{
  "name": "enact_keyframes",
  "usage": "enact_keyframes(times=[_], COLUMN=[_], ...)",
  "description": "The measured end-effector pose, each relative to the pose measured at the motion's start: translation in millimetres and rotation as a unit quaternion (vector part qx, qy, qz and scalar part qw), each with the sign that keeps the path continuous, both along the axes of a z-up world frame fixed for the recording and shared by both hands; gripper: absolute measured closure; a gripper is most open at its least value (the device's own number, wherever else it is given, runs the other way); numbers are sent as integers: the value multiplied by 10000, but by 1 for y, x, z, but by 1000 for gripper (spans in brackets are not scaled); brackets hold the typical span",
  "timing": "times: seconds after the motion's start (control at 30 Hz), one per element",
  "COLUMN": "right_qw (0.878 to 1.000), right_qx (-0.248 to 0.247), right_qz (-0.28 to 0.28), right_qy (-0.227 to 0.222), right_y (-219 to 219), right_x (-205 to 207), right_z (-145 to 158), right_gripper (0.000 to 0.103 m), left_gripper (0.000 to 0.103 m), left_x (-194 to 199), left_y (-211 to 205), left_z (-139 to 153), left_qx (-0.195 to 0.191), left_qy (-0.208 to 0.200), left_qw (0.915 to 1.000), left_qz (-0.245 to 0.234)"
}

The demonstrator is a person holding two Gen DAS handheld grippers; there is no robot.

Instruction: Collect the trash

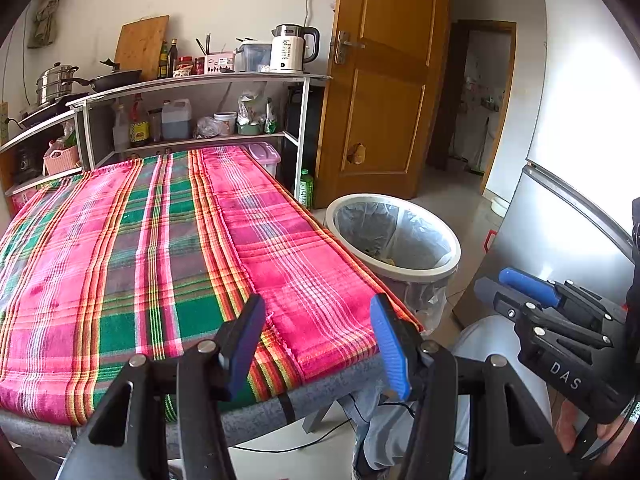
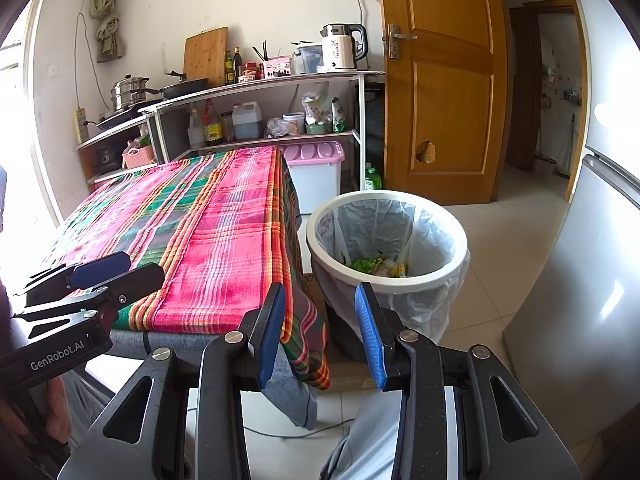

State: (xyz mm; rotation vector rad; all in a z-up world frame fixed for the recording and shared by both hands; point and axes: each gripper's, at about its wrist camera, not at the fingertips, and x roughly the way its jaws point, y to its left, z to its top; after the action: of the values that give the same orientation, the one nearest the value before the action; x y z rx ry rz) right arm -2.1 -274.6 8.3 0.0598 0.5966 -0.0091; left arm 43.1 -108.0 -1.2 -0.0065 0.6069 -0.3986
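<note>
tablecloth (image 1: 168, 248): woven plaid cloth, matt | bin (image 2: 460, 240): smooth white plastic rim (thin crinkled glossy liner) | door (image 1: 384, 92): glossy varnished wood | fridge (image 2: 580, 300): brushed metal sheen

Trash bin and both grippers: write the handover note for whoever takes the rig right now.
Left gripper: open, empty, held over the near edge of the table.
Right gripper: open, empty, aimed at the floor gap between table and trash bin.
The bin stands on the floor at the table's right side, lined with a plastic bag, with wrappers at the bottom.
The plaid tablecloth shows no loose trash in either view.
Done: trash appears to be binned. Left: probably nothing; check outside these views.
</note>
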Motion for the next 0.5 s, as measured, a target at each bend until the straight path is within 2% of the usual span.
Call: enact_keyframes(times=[0.5], right_qw=[10000], right_qx=[0], right_qz=[1], right_qy=[30], right_y=[0], right_x=[1], right_z=[-1], right_gripper=[66], left_gripper=[46], left_x=[-1], left_y=[-1], left_z=[1], left_qx=[0], left_qy=[20], left_qw=[10000], left_qz=[-21])
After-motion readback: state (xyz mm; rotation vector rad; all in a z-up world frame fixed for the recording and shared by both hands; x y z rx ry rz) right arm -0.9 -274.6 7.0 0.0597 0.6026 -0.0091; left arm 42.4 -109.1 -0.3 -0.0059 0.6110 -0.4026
